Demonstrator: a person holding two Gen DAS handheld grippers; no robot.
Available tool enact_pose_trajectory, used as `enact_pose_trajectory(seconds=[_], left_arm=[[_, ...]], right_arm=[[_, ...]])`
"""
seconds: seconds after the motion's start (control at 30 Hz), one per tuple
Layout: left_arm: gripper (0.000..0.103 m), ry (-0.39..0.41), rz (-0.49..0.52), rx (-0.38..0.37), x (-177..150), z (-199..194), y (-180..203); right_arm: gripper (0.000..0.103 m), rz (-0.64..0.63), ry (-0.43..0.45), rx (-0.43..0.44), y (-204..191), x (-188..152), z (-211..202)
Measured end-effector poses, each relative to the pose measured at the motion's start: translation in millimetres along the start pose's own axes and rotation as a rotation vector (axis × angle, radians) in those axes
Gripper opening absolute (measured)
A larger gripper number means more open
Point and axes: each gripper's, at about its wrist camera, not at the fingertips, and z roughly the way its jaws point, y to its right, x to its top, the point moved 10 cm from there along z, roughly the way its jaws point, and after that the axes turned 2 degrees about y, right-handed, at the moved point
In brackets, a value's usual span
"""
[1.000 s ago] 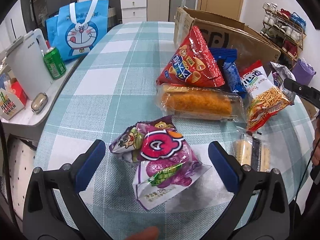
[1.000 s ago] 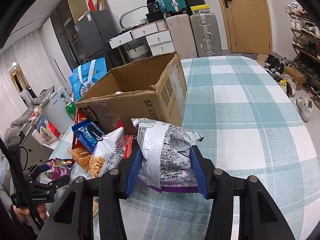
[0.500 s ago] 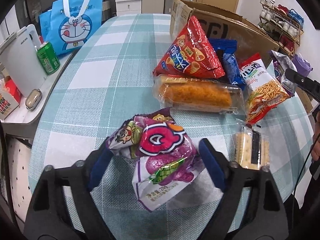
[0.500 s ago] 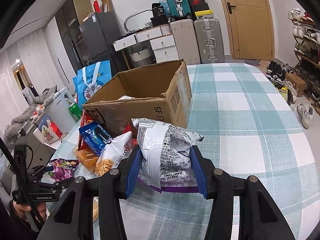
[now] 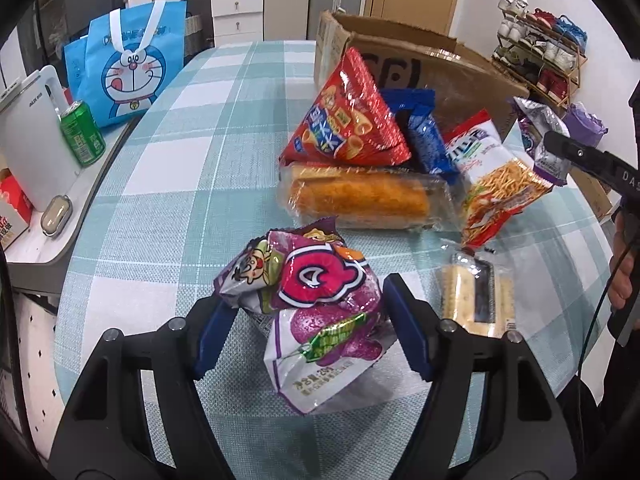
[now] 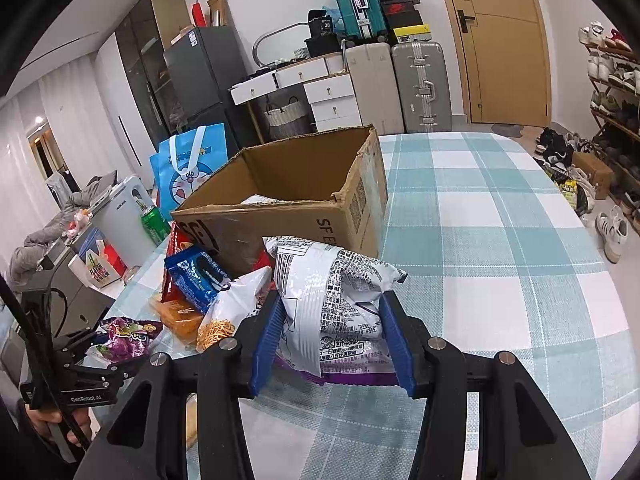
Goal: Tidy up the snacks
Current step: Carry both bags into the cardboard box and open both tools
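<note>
The left claw (image 5: 308, 332) has just been closing, and its blue pads now press on both flanks of the purple snack bag (image 5: 316, 304), low in the middle of the left wrist view. The bag is crumpled at the waist, so the grip looks taken there to keep the slippery foil from sliding out. The right claw (image 6: 330, 340) is clamped on a white and purple snack bag (image 6: 336, 300), printed back facing up, at lower centre of the right wrist view.

Above it, at mid frame, stands the open cardboard box (image 6: 280, 184) on the checked tabletop (image 6: 500, 240), likely the bin for the snacks. Heaped against its near wall, at centre left, are the red chip bag (image 5: 348, 120), the blue cookie pack (image 5: 424, 136) and the wrapped bread roll (image 5: 360, 196).
</note>
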Motion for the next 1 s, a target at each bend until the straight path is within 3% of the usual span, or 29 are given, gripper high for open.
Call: enact_pose_trajectory(seconds=[0.4,0.7,1.0], left_arm=[[0.07,0.077,0.001,-0.037,24.0,-37.6,7.3],[0.07,0.153,0.024,-0.046,63.7,-62.8,19.2],[0.07,0.198,0.035,-0.06,109.5,-61.5,37.3]], right_arm=[[0.05,-0.012,0.042,0.018,-8.0,9.1,-14.1],[0.05,-0.031,0.065,0.039,-20.2,17.1,-23.2],[0.05,-0.042,0.083,0.059,-29.8,28.9,-25.0]])
